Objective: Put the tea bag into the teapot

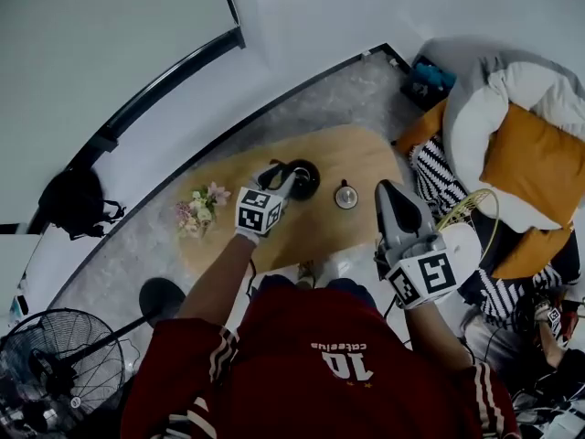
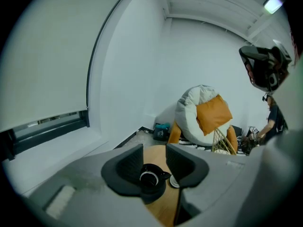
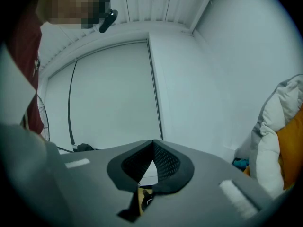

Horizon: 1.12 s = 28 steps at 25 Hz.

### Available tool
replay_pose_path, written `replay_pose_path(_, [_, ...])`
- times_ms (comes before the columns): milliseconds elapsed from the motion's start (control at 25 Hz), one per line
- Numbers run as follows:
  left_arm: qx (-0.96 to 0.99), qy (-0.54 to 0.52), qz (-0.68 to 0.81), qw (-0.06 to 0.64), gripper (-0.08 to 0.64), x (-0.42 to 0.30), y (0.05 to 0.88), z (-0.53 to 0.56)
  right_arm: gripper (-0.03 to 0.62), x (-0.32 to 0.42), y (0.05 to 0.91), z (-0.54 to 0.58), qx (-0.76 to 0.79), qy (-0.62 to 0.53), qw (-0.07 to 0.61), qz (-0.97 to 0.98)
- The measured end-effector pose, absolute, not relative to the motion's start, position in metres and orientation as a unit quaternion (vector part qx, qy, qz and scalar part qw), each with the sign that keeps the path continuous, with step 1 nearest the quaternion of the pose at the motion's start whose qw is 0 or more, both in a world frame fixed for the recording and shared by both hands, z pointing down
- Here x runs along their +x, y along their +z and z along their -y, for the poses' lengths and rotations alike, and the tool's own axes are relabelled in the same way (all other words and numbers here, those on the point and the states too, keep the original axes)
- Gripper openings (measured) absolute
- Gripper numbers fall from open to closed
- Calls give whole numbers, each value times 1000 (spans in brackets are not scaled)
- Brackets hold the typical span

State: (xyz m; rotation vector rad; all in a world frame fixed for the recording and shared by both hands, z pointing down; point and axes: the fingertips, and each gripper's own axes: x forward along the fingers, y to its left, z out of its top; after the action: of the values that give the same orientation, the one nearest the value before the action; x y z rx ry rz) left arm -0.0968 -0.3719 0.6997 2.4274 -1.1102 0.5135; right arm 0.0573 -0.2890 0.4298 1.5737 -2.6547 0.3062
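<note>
- The left tongs (image 2: 154, 151) are gaping wide at lower centre and gripping nothing. The black teapot (image 2: 151, 181) is sitting on the tabletop (image 1: 352, 154), just below and between them.
- The right tongs (image 3: 152, 148) are pressing shut and empty, well apart from the teapot.

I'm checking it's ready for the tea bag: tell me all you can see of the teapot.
The teapot is round, glossy black, upright on the wooden table. Its top is open, a pale ring round the mouth; its lid lies apart beside it. Nothing touches it; the left gripper hangs above, jaws open.
</note>
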Motion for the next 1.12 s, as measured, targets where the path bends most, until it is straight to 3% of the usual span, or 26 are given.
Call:
replay_pose_path(520, [871, 113, 446, 173, 143, -118, 612, 345, -9, 54, 396, 268, 480, 74, 2, 874])
replay_pose_path(1120, [869, 29, 492, 53, 143, -106, 465, 283, -9, 71, 361, 241, 442, 54, -23, 895])
